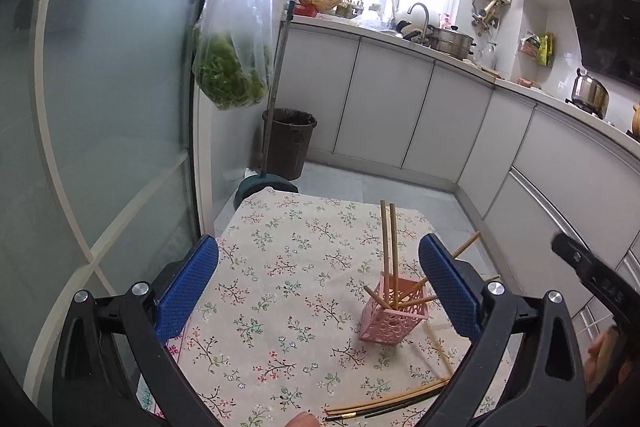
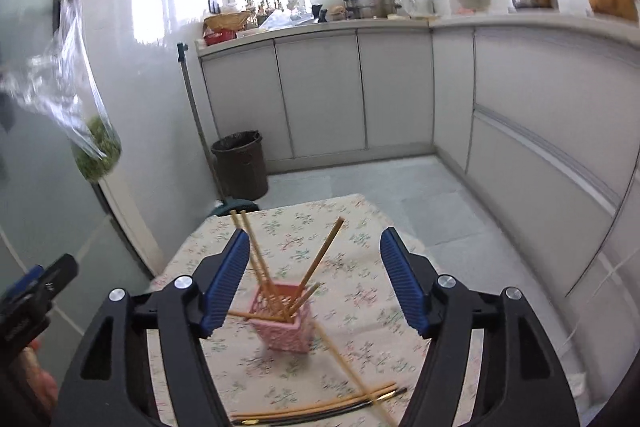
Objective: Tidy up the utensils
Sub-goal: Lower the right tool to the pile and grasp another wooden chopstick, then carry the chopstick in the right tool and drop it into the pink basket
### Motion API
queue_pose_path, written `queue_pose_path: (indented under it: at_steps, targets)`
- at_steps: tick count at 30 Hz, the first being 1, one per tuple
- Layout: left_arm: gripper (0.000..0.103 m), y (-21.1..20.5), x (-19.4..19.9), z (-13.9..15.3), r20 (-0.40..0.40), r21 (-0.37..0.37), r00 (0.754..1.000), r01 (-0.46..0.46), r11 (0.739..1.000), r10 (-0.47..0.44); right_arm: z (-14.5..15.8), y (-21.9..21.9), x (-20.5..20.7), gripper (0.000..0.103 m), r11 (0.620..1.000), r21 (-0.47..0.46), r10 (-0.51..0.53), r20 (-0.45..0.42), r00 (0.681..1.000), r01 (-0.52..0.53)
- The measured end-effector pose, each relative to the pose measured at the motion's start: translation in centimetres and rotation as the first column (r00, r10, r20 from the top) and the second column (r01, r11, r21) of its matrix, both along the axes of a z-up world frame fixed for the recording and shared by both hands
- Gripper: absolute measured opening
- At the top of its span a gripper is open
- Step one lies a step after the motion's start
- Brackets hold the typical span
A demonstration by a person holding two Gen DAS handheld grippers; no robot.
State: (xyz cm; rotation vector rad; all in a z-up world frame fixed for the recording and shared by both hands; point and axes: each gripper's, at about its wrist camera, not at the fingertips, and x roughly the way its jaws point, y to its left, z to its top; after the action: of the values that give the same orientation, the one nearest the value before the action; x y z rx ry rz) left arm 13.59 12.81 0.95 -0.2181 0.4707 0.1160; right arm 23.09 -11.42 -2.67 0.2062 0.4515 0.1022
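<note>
Pink holder [image 2: 282, 323] stands mid-frame, bamboo chopsticks [image 2: 256, 259] leaning inside – right gripper [image 2: 312, 283] spread wide, gripping nothing. Left gripper [image 1: 318, 283] is likewise released; loose chopsticks [image 2: 320, 407] wait low on the surface [image 1: 280, 267].

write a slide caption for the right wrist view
Open right gripper above a pink holder of wooden chopsticks, more chopsticks on the floral tablecloth.

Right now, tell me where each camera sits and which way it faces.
Left wrist: on the left gripper, facing the pink holder and kitchen cabinets; both blue fingers show.
Right wrist: on the right gripper, same direction; open fingers frame the holder.
Shared: holder, loose chopsticks, floral tablecloth, bin.
</note>
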Motion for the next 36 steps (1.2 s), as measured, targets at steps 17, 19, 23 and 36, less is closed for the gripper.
queue_pose_path:
  at_steps: [17, 19, 23, 36]
  targets:
    - [0.096, -1.4, 1.8, -2.1, -0.096, 0.024, 0.994, 0.046, 0.999, -0.043, -18.7, -5.7, 12.6, 0.068, 0.954, -0.058, 0.188, -0.644, 0.742, -0.293]
    - [0.096, -1.8, 2.3, -2.5, -0.115, 0.04, 0.992, 0.052, 0.998, -0.047, -19.8, -4.7, 14.9, 0.068, 0.934, -0.101, 0.188, -0.675, 0.714, -0.342]
    - [0.096, -1.7, 2.9, -2.6, -0.118, 0.048, 0.992, 0.05, 0.998, -0.044, -21.8, -3.1, 17.1, 0.067, 0.886, -0.112, 0.247, -0.708, 0.661, -0.451]
    - [0.096, -1.5, 3.2, -2.8, -0.138, 0.016, 0.99, 0.042, 0.999, -0.04, -21.7, -5.5, 16.4, 0.007, 0.933, -0.103, 0.208, -0.628, 0.75, -0.346]
